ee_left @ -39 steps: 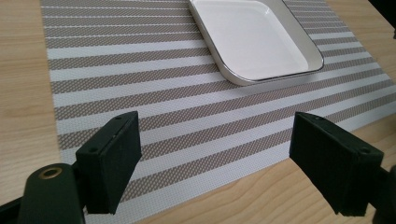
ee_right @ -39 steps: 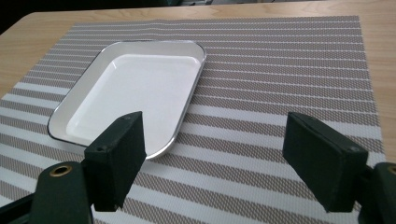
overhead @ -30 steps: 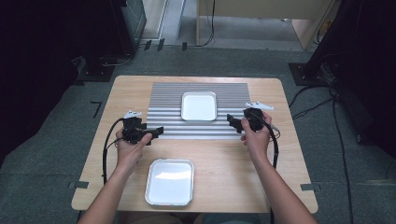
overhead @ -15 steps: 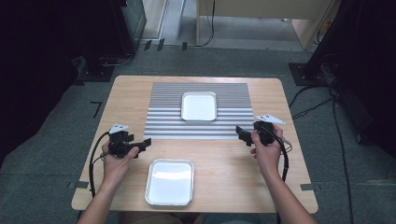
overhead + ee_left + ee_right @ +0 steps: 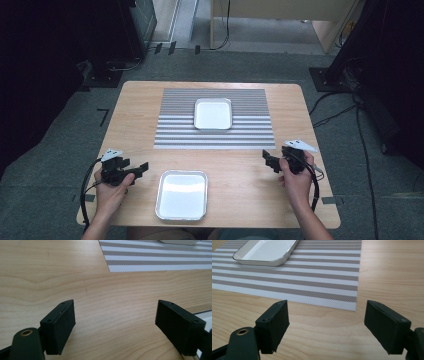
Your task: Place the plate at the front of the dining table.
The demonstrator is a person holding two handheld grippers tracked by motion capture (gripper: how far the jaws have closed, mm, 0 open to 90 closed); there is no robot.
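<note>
Table of pale wood (image 5: 240, 165) lies under both my claws; striped grey-and-white mat (image 5: 215, 120) ahead, its white tray (image 5: 213, 113) well beyond; steel-rimmed tray (image 5: 182, 194) just beside my left gripper (image 5: 141, 168); right gripper (image 5: 266, 156) apart from everything; both spread, empty; I'd keep them low and level.

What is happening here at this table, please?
A person sits at a wooden table with a two-jaw gripper in each hand. The left gripper and the right gripper are both open and hold nothing, their jaws over bare wood. One white tray sits on a striped mat at the far side. A second tray lies near the person, between the hands. Neither tray is touched.
</note>
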